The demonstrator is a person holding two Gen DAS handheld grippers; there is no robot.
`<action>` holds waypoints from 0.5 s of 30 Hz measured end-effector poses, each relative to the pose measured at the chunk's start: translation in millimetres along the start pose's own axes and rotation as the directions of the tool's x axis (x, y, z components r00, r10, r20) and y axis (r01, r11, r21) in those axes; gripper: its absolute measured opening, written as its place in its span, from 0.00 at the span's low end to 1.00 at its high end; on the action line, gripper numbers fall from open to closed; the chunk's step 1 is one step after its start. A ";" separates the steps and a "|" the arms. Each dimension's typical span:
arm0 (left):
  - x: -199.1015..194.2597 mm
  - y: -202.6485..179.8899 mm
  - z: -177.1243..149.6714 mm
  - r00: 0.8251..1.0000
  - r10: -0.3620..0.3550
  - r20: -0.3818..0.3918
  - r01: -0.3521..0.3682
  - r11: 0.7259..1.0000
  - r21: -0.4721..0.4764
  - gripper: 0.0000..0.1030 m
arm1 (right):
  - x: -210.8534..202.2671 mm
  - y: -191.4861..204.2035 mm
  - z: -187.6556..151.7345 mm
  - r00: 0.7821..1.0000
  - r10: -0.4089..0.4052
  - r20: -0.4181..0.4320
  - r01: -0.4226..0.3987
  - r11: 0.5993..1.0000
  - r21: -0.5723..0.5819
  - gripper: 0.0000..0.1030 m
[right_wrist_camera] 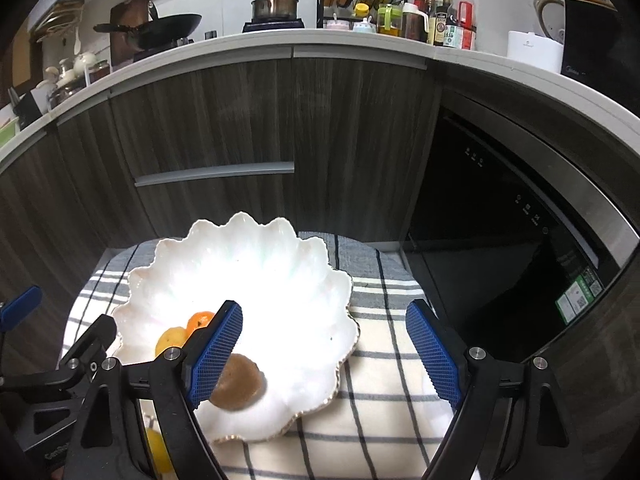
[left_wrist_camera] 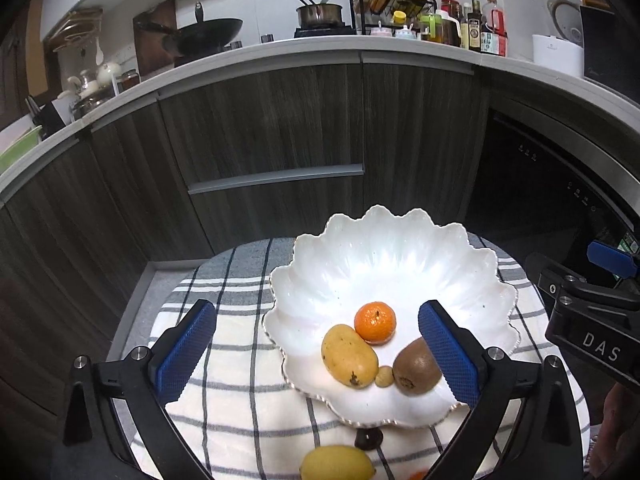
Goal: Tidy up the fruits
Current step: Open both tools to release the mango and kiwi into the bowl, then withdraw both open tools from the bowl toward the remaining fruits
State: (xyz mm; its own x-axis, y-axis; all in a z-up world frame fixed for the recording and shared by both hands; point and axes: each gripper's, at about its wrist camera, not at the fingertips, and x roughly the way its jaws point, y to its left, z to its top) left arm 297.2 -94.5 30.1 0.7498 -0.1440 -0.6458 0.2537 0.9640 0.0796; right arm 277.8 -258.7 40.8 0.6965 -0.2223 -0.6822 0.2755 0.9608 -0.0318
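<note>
Blue-padded and spread wide, the left hand-held gripper (left_wrist_camera: pixel 318 356) hovers empty over the near edge of a white scalloped bowl (left_wrist_camera: pixel 400 256), its fingers straddling the fruit already inside. Nearest of all, a yellow lemon (left_wrist_camera: pixel 338 464) lies on the striped cloth (left_wrist_camera: pixel 224 380) just outside the bowl's near rim, beside a small dark object too obscured to identify. Inside the bowl, a yellow mango (left_wrist_camera: pixel 349 356) and a brown kiwi (left_wrist_camera: pixel 416 366) rest at the near side with a small tan fruit (left_wrist_camera: pixel 385 377) wedged between them, and an orange mandarin (left_wrist_camera: pixel 375 321) sits just behind the mango. To the right, the right hand-held gripper (right_wrist_camera: pixel 324 354) is likewise spread and holds nothing, poised over the bowl's right rim. Beyond the small cloth-covered bench stand dark wood-grain cabinets and a kitchen counter crowded with a wok, a saucepan and bottles. With the lemon apparently still to be collected, the sensible approach is to draw one gripper back and low, close the pads gently across the lemon's middle to avoid slipping, then lift it clear of the fluted rim and set it in the bowl's open far half.
</note>
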 end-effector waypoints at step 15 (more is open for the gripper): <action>-52.6 -8.2 -43.4 1.000 -0.021 0.017 0.021 1.000 -0.001 1.00 | -51.4 -13.3 -39.2 0.999 0.025 0.032 -0.025 1.000 -0.003 0.82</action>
State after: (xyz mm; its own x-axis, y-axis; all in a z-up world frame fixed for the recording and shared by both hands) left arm 229.1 -85.1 30.5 0.7542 -0.1683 -0.6347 0.2691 0.9609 0.0650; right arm 212.3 -253.6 47.7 0.7241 -0.2034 -0.6590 0.2563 0.9665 -0.0167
